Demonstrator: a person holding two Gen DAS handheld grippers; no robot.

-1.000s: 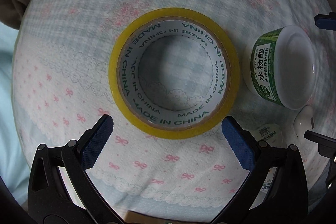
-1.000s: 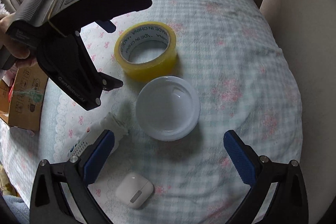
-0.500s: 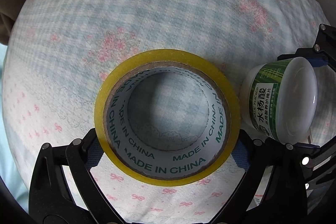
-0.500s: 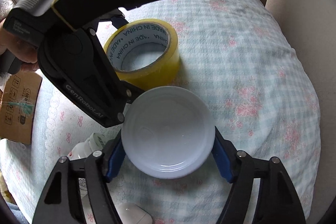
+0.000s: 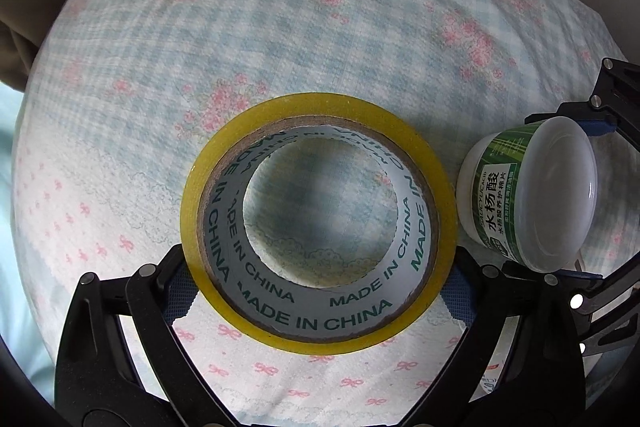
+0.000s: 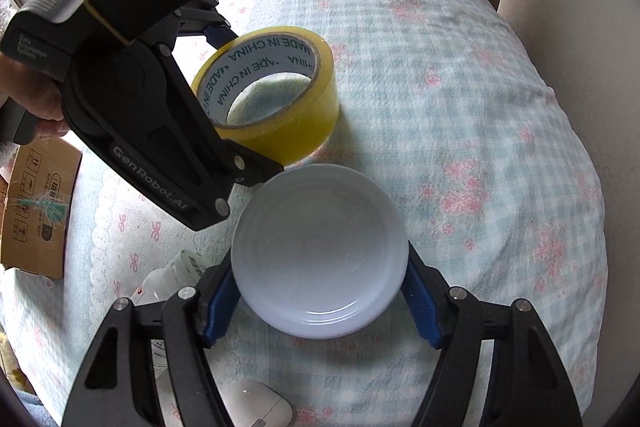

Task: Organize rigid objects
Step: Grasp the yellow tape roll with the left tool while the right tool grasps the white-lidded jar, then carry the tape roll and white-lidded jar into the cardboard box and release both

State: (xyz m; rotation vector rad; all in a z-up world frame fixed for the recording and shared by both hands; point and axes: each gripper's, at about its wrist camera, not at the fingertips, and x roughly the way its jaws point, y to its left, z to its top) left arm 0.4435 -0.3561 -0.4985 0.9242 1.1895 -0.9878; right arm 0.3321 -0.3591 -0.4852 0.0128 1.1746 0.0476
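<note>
Left wrist view: left gripper [image 5: 318, 291] clamps "MADE IN CHINA" tape roll [image 5: 318, 223]; right gripper [image 6: 320, 303] clamps white tub [image 6: 320, 251].

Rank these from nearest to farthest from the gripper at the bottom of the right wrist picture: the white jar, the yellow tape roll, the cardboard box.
From the right gripper:
1. White jar, clamped between its blue pads.
2. Yellow tape roll, just beyond the jar, held in the left gripper.
3. Cardboard box, off at the far left edge of the bed.
</note>
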